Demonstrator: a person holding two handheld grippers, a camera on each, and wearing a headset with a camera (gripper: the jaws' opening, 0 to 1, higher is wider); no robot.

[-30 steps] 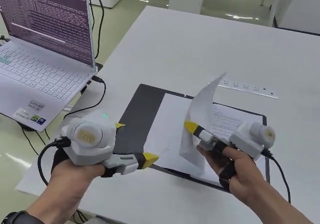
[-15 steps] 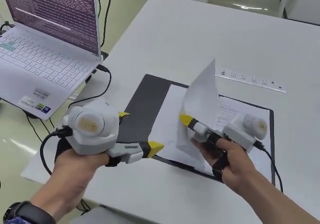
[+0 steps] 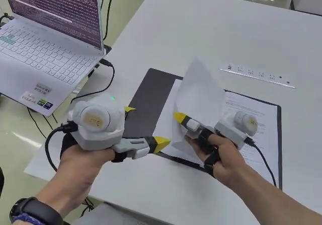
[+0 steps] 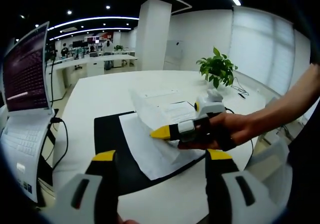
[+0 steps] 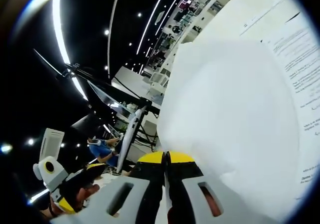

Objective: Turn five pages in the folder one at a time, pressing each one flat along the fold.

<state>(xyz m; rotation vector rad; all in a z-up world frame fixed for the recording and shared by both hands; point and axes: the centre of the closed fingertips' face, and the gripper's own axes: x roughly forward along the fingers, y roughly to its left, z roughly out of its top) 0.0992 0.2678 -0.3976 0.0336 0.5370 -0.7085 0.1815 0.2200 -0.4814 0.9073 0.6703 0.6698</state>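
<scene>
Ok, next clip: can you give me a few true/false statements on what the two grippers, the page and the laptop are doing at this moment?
1. The right gripper is shut on a white paper page, held raised above the flat black folder. True.
2. The left gripper is clamped on the same page. False: its jaws stand wide open and hold nothing.
3. The silver laptop has its lid closed. False: it is open, with lines of text on its screen.
4. The folder lies open on the white table. True.
</scene>
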